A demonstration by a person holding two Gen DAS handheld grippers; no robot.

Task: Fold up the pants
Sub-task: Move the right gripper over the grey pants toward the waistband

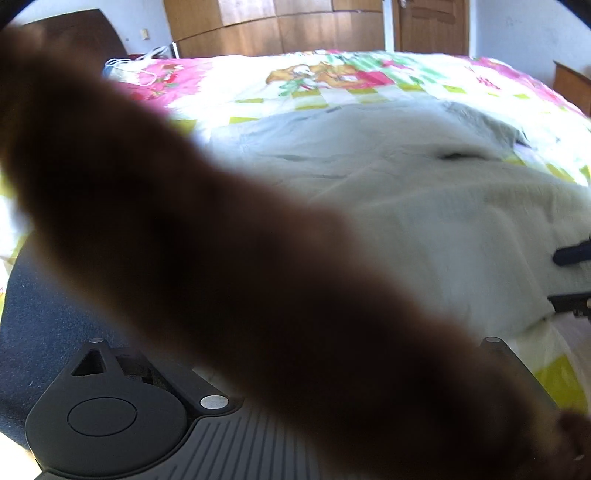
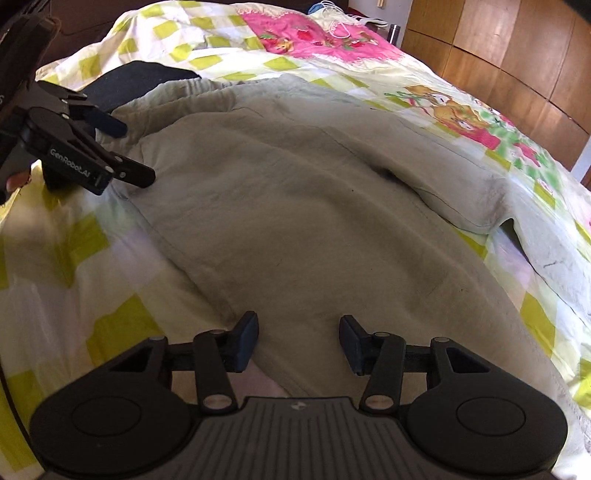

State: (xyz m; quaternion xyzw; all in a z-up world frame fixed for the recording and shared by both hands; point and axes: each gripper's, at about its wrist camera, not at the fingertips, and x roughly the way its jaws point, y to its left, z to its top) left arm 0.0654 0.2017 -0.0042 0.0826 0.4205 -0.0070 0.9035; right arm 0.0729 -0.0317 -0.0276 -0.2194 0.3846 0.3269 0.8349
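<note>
Right tool (image 2: 298,341): black two-finger tool, its fingers spread wide with nothing between them, poised over the near end of the pale beige cotton pants (image 2: 295,206). The pants lie spread and rumpled across the middle of the bed, on a white quilt with yellow-green checks and pink floral cartoon print (image 2: 122,266). Left tool (image 2: 135,153): seen from the right wrist view at the far left edge of the pants, its two dark fingers parted, apparently around a fold of cloth, though contact cannot be confirmed. In the left wrist view a blurred brown out-of-focus shape (image 1: 221,240) hides that tool's fingers. Brown wooden wardrobe panels (image 1: 280,29) stand beyond the bed.
</note>
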